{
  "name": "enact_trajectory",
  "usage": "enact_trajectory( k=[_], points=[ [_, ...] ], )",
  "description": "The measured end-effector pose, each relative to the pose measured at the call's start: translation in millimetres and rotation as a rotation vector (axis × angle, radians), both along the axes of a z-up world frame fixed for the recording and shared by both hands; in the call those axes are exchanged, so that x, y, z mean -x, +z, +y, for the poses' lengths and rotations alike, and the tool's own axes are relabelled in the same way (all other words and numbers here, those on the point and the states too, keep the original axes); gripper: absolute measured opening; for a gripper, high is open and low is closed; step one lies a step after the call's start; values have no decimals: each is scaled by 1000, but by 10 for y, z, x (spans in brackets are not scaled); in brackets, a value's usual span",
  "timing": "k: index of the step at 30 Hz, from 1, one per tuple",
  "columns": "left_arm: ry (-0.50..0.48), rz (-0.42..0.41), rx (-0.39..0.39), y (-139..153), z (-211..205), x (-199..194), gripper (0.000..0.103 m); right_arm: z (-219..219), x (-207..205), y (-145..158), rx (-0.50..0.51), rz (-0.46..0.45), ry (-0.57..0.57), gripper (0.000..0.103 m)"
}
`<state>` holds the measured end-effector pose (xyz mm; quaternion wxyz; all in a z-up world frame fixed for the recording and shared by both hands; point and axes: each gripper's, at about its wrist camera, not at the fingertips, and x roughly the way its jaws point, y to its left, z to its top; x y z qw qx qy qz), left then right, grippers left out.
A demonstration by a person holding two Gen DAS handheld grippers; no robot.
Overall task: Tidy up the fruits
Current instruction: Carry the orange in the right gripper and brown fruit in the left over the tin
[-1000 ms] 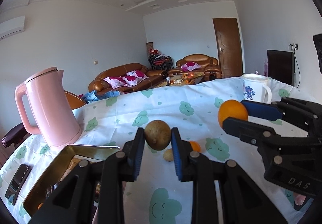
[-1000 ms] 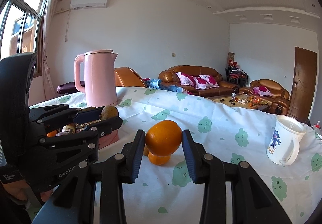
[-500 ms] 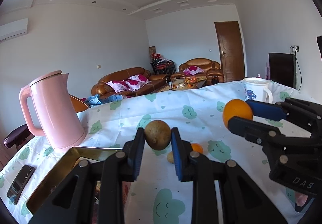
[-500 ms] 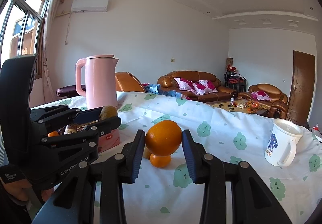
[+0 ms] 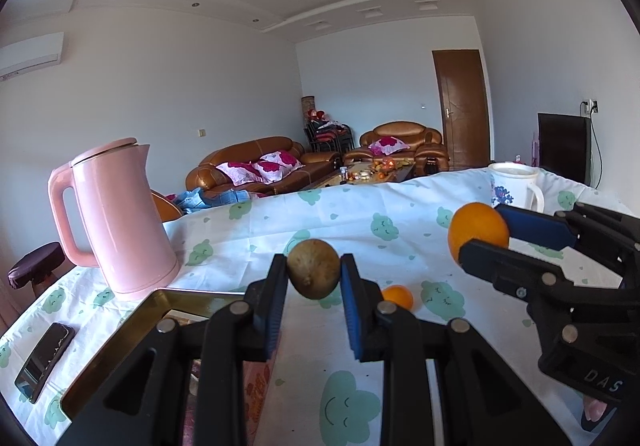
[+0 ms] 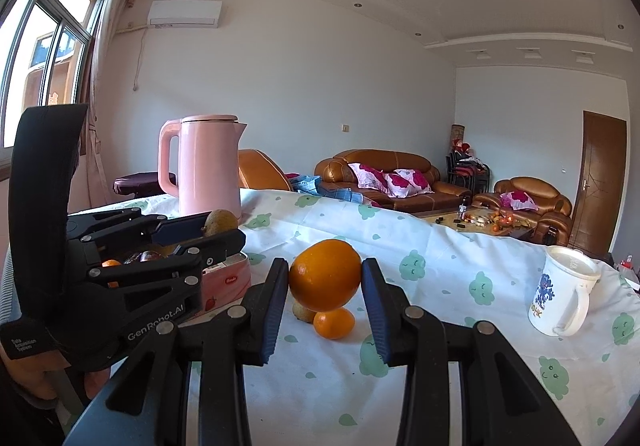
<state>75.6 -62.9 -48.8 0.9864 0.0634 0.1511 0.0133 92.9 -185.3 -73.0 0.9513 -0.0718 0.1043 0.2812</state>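
My left gripper (image 5: 314, 270) is shut on a brown kiwi (image 5: 314, 268), held above the table beside a gold-rimmed tin box (image 5: 160, 300). My right gripper (image 6: 325, 274) is shut on a large orange (image 6: 325, 274), also lifted off the cloth. In the left wrist view the orange (image 5: 478, 232) and the right gripper (image 5: 486, 236) appear at the right. In the right wrist view the kiwi (image 6: 220, 221) and the left gripper (image 6: 218, 228) hover over the tin (image 6: 228, 278) at the left. A small orange (image 6: 334, 322) and a small brownish fruit (image 6: 302, 312) lie on the cloth.
A pink kettle (image 5: 116, 217) stands at the left behind the tin. A white mug (image 6: 564, 292) sits at the right. A dark phone (image 5: 44, 360) lies near the left table edge. The tin holds several fruits. A cloud-patterned cloth (image 6: 440, 366) covers the table.
Both views have shifted slightly, with the kettle and the table sitting a little lower in the frames. Both grips are unchanged.
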Motion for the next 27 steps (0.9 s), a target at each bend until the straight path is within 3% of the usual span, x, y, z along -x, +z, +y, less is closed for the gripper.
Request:
enact_trajectory(
  k=[27],
  points=[
    [40,-6,29,181,300,152,28,239,33,189,11,-26,41,40]
  ],
)
